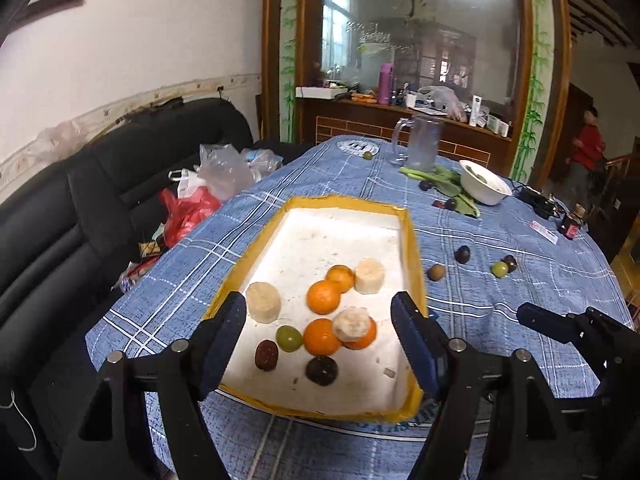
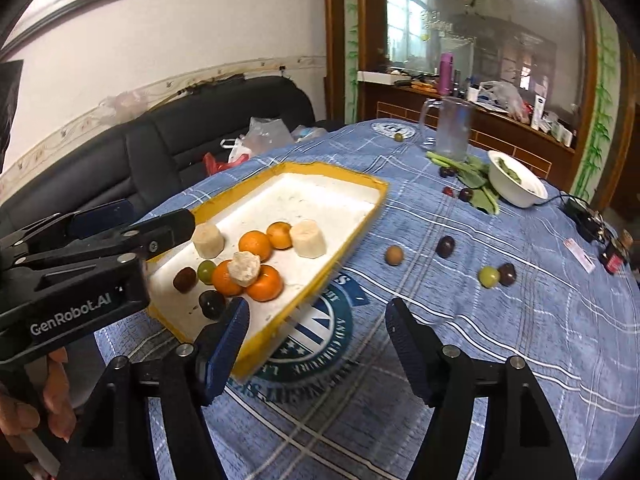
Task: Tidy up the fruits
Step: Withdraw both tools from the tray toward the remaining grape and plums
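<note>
- Through the left wrist view we see our left gripper (image 1: 320, 344) with jaws spread wide and holding nothing, poised above the yellow-rimmed tray (image 1: 412, 240)
- Only the right wrist view shows the printed round emblem (image 2: 320, 332) on the blue plaid cloth covering the worktop; our right gripper (image 2: 316, 340) hangs over it, jaws apart and empty
- The tray holds four oranges (image 1: 323, 297), three pale cut chunks (image 1: 263, 302), a green fruit (image 1: 289, 338) and two dark fruits (image 1: 321, 370)
- Loose fruits (image 2: 489, 277) lie on the cloth right of the tray
- A white bowl (image 2: 516, 184) sits farther back

Both wrist views look forward across the table (image 1: 520, 240), sharing the tray (image 2: 340, 172).
</note>
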Action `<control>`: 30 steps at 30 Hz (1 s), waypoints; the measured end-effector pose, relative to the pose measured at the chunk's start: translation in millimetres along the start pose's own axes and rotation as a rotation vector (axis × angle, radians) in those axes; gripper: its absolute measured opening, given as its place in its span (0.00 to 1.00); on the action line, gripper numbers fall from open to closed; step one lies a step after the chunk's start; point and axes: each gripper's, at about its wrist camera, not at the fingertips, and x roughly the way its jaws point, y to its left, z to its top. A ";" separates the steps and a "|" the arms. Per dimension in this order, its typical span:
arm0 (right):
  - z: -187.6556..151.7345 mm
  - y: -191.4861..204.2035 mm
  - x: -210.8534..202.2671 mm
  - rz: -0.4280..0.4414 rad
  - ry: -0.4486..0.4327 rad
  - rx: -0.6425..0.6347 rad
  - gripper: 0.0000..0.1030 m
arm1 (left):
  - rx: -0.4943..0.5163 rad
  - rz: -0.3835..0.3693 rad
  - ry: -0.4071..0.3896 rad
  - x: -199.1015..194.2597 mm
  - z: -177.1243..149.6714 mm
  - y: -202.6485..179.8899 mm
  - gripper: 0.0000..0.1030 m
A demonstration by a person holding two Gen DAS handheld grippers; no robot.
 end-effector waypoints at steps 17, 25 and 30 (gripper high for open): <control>-30.2 -56.8 -28.3 -0.062 -0.023 0.093 0.77 | 0.118 -0.034 0.038 -4.4 -7.4 -51.5 0.77; -44.0 -117.3 -32.1 -0.150 0.020 0.186 0.77 | 0.100 -0.078 0.111 20.0 -9.5 -60.4 0.77; -44.0 -149.7 -21.8 -0.179 0.059 0.237 0.77 | 0.093 -0.129 0.148 35.3 -9.0 -69.7 0.77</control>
